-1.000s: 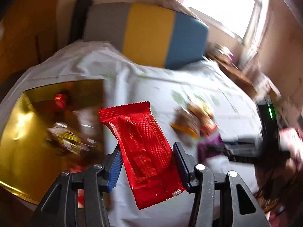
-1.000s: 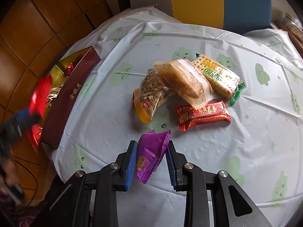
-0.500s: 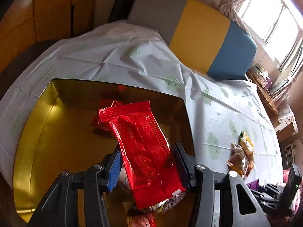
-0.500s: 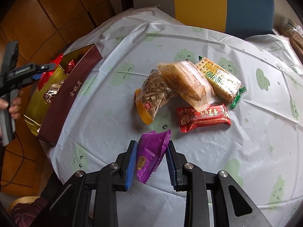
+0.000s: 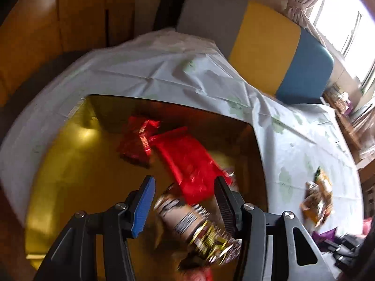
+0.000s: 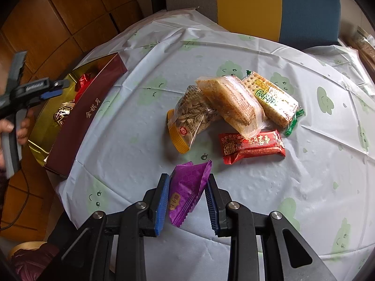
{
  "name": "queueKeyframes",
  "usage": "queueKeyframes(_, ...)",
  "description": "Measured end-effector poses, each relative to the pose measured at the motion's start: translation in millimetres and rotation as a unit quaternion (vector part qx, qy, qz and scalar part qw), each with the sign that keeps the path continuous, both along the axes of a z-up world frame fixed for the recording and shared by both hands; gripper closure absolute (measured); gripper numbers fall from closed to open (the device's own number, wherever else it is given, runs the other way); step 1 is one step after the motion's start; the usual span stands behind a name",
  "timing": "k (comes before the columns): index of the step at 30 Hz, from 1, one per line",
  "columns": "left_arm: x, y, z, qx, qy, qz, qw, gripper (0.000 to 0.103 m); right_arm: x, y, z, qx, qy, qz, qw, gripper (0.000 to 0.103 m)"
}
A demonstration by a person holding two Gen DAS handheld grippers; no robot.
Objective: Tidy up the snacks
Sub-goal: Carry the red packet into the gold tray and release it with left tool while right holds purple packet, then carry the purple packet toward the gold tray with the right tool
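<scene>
Packet (image 5: 189,164) beyond open left tongs (image 5: 185,201)

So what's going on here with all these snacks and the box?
A person is sorting snacks from the table into a gold box with two hand-held grippers. The left hand-held gripper hangs open over the box; a red packet lies in the box below it, among other wrapped snacks. The right hand-held gripper is shut on a purple packet above the table. Four more packets lie in a loose cluster on the table, not yet boxed.
</scene>
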State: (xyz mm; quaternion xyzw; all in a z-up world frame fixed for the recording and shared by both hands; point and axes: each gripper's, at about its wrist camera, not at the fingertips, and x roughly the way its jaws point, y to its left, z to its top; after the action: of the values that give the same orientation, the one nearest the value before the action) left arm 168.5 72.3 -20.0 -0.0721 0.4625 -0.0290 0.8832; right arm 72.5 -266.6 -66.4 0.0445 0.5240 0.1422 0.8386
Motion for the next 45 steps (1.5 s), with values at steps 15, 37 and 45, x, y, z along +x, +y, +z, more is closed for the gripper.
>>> queueKeyframes(15, -93, -7, 15, 0.044, -0.054, 0.022, 0.9973, 0.05, -1, 4, -1, -0.015, -0.006, 0.001, 1.0, 0.072)
queueKeyframes(37, -136, 17, 13, 0.055, -0.065, 0.049, 0.9952, 0.05, -4, 7, -1, -0.029, -0.015, -0.004, 0.999, 0.072)
queueKeyframes(45, -140, 28, 15, 0.044, -0.068, 0.06, 0.9949, 0.05, -5, 13, 5, -0.041, -0.018, -0.018, 0.999, 0.072)
